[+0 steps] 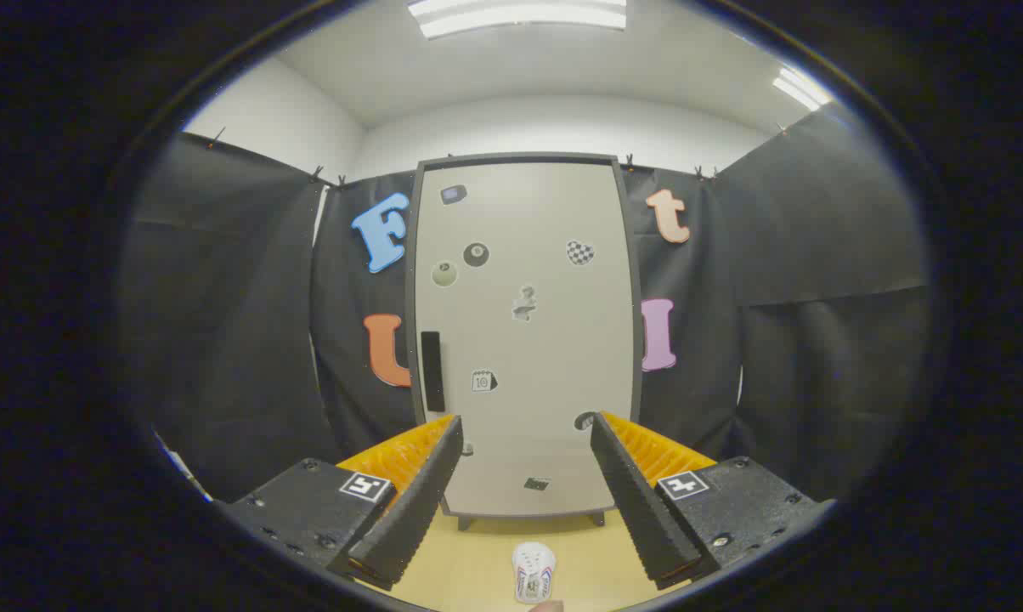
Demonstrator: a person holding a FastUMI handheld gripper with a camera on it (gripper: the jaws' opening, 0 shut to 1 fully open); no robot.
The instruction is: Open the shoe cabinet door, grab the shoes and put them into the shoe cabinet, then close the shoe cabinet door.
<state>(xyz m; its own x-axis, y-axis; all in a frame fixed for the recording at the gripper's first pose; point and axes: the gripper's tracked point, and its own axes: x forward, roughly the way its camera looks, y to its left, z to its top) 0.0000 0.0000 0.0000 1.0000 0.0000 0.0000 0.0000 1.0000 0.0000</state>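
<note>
Two fingers of our gripper (524, 501) stand spread wide apart, with nothing held between them and nothing touching either one. Their ribbed inner faces point toward each other across a broad gap, and each finger's base carries a small square marker tag.

Through that gap, beyond the fingertips, we see the shoe cabinet (524, 340) standing upright on short feet against the booth's black cloth wall. Its door (554, 357) is shut, sitting flush in a darker frame. That door is pale, flat and tall, and scattered over it are several small stickers (476, 254): a couple of billiard balls, a checkered heart, a calendar, and a few others too small for us to make out. A dark, narrow vertical handle (432, 371) sits near the door's left edge, roughly at mid-height, just above the left finger's tip.

On the light wooden floor (486, 552) between the fingers, nearer to us than the cabinet, lies a white shoe (534, 571) with some coloured marking along it; we see it end-on and cannot tell much of its shape. It lies well apart from the cabinet's base and touches neither finger.

Bright ceiling lights (520, 14) glow overhead, above the cabinet.
</note>
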